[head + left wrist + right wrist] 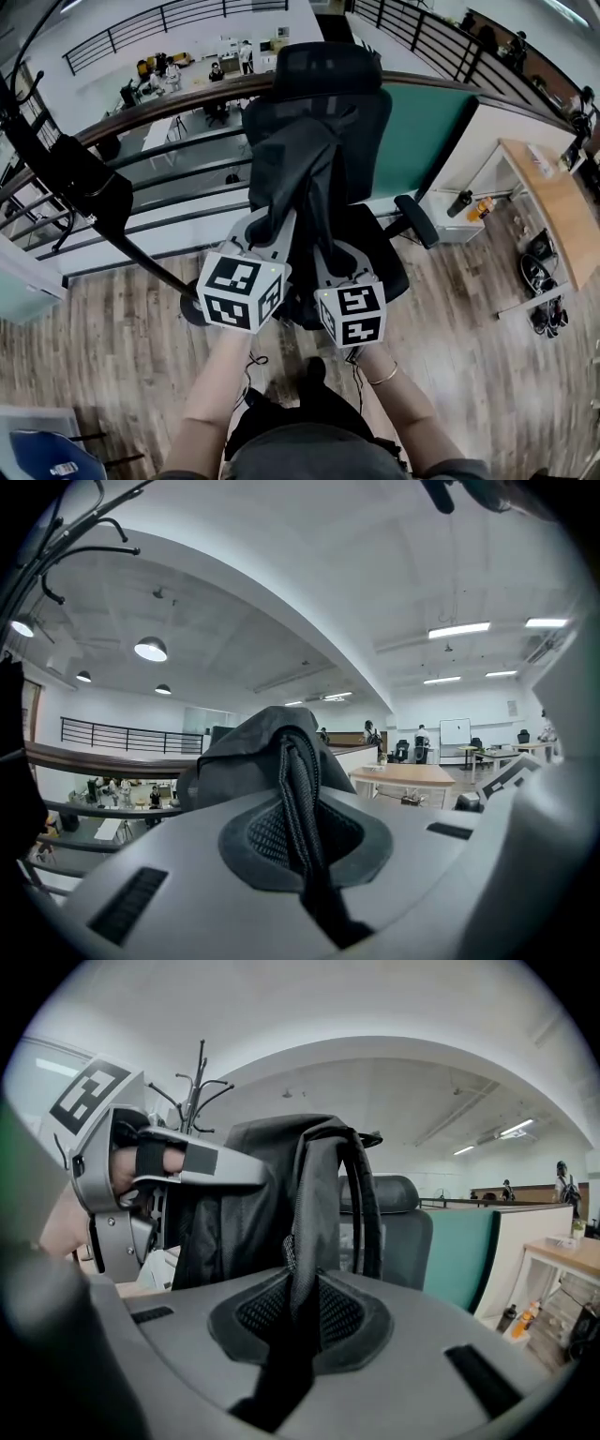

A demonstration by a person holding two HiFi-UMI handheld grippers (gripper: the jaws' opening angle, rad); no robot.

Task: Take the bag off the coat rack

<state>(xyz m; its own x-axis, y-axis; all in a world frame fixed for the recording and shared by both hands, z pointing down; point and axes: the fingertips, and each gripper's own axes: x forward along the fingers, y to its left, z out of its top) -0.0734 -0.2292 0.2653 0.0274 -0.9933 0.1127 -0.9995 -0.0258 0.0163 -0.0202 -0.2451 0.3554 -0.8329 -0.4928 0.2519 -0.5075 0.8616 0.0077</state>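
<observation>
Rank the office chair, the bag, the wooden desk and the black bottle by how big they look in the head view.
1. office chair
2. bag, only narrowly ahead and nearer the camera, so unsure
3. wooden desk
4. black bottle

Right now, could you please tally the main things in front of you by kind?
grippers: 2 (left gripper, right gripper)
bag: 1
office chair: 1
coat rack: 1
Total: 5
</observation>
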